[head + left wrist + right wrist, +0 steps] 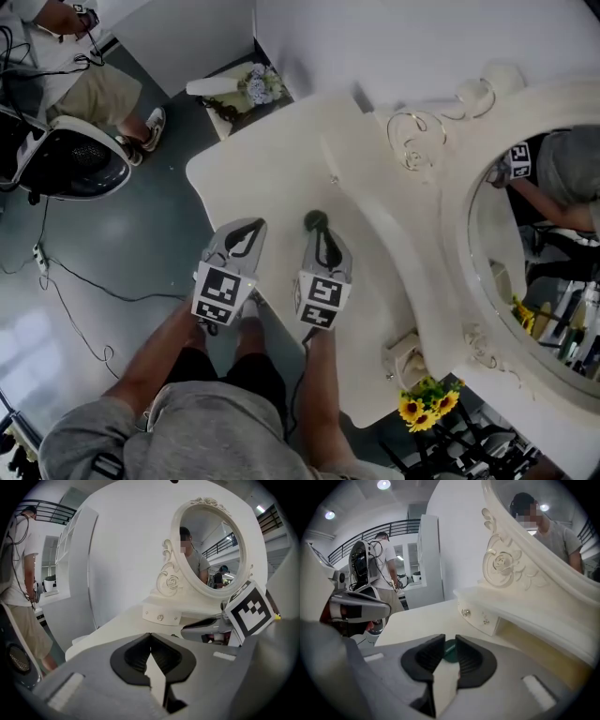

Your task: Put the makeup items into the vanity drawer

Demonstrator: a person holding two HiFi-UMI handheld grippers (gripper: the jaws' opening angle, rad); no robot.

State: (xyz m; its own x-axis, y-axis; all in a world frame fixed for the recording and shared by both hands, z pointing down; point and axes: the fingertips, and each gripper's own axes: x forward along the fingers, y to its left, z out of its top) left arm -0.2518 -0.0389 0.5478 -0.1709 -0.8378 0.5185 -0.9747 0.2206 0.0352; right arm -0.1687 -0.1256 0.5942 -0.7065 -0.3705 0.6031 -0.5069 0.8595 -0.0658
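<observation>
A small round dark green makeup item (315,220) lies on the cream vanity top (272,178). My right gripper (319,232) hangs right over it, and in the right gripper view the green item (450,651) sits in the narrow gap between the tips of the right gripper (450,644), which stand slightly apart: open. My left gripper (246,228) hovers beside it at the table's near edge; in the left gripper view the left gripper (150,637) is shut and empty. A small drawer front with a knob (480,616) sits under the mirror shelf, and the same drawer front (161,615) shows in the left gripper view.
The oval mirror (544,253) in its carved frame fills the right side. Sunflowers (427,403) stand at the near right, beside a small box-like part (405,354). A stand with pale flowers (253,86) is beyond the table. A seated person (84,84) and floor cables (75,300) are on the left.
</observation>
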